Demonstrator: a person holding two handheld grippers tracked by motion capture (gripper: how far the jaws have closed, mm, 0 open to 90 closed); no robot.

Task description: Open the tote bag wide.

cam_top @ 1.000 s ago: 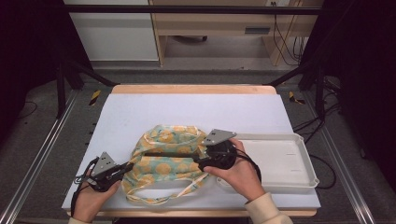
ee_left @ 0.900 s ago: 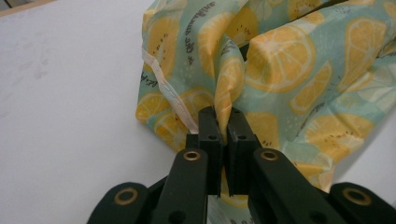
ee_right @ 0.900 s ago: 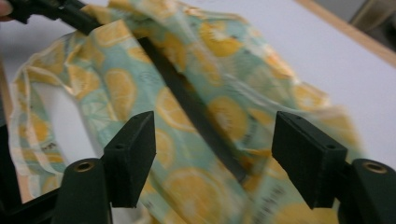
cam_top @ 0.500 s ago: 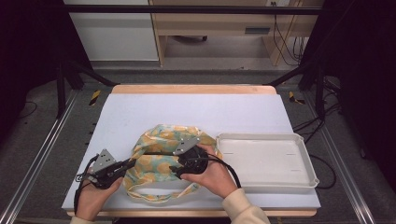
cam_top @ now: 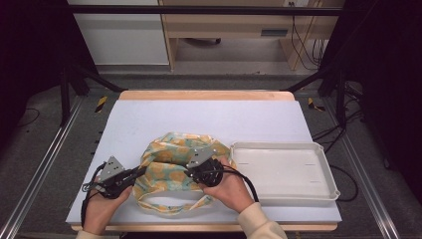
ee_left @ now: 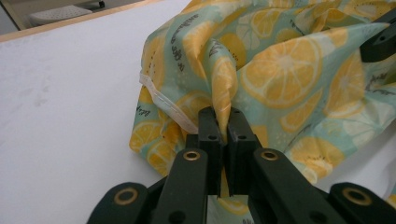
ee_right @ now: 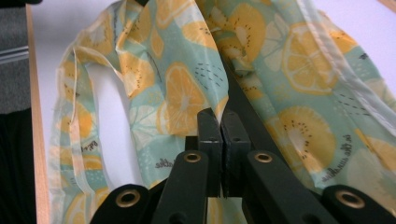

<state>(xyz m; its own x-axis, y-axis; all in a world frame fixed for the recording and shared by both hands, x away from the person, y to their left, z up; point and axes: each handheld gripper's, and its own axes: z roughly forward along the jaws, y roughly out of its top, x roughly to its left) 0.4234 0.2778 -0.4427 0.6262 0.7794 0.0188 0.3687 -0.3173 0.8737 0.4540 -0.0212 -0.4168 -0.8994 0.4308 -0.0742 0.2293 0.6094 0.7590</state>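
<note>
A crumpled fabric bag (cam_top: 171,167) printed with orange and lemon slices on a pale teal ground is seen from above, lying near the front edge of a white tabletop (cam_top: 209,117) with a light wooden border. Its looped handle (cam_top: 171,205) is spread toward the person, flat on the surface.

The left gripper (cam_top: 137,173), black with a grey three-cornered plate on top, is held in the person's left hand (cam_top: 102,206) at the bag's left edge. In the left gripper view its jaws are pressed together on a raised fold of the printed fabric (ee_left: 224,93), beside a white seam along the bag's edge – the cloth is pinched upright between them.

The right gripper (cam_top: 191,172) is held in the person's right hand (cam_top: 229,189) over the middle of the bag. Its jaws have just been closing, and in the right gripper view they are seen shut on a thin edge of the same cloth (ee_right: 219,109), with the handle loop and a strip of bare tabletop visible to the left of them.

A shallow white rectangular plastic tray (cam_top: 326,172) is set on the tabletop just to the right of the bag – close to the right hand. A black cable (cam_top: 249,181) is trailed from the right gripper across the tray's near corner.
</note>
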